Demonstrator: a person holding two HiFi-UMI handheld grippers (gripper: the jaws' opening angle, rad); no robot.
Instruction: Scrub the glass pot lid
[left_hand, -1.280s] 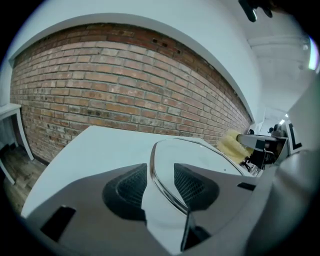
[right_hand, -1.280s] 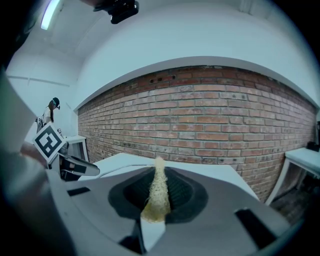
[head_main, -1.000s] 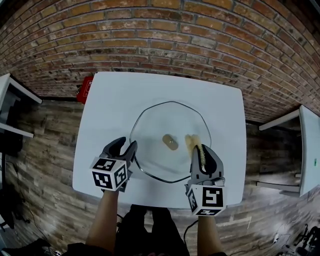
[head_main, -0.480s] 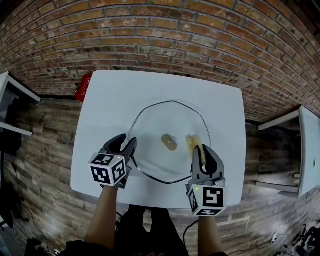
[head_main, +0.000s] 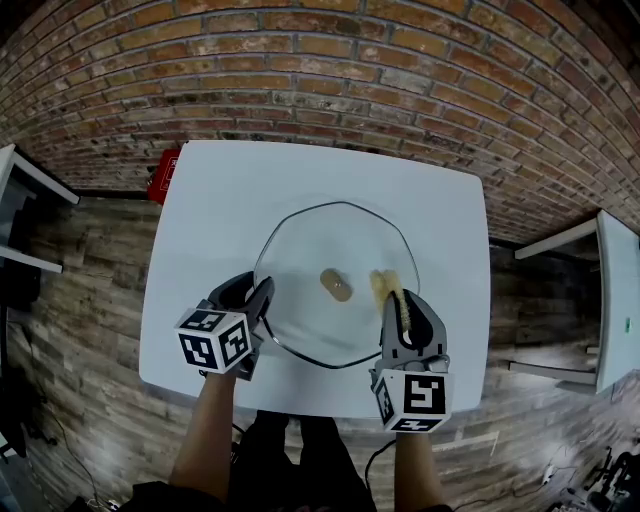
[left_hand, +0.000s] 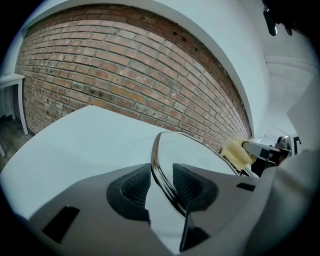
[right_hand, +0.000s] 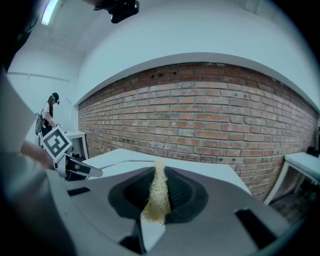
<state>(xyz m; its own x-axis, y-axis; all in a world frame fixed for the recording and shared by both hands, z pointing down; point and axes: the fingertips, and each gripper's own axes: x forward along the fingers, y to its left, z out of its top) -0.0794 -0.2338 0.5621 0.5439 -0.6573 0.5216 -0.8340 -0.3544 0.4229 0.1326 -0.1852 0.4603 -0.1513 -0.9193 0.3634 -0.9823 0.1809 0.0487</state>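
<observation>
The glass pot lid (head_main: 310, 250) lies on the white table (head_main: 230, 190), its tan knob (head_main: 337, 285) in the middle. My left gripper (head_main: 255, 292) is at the lid's near-left edge. In the left gripper view the lid's metal rim (left_hand: 159, 165) runs between the two pads (left_hand: 135, 186) with a little gap still showing. Those jaws have just been closing. My right gripper (head_main: 405, 300) is shut on a yellow scrub sponge (head_main: 384, 288), held over the lid's right side. In the right gripper view the sponge (right_hand: 157, 192) stands squeezed between the pads.
A red object (head_main: 165, 175) sits by the table's far-left corner. Other white tables stand at the left (head_main: 20, 200) and right (head_main: 612, 300). A brick wall runs behind. A person stands far off at the left of the right gripper view.
The left gripper has rolled slightly at the lid's rim and its jaws have narrowed a little. The right gripper and sponge have stayed put.
</observation>
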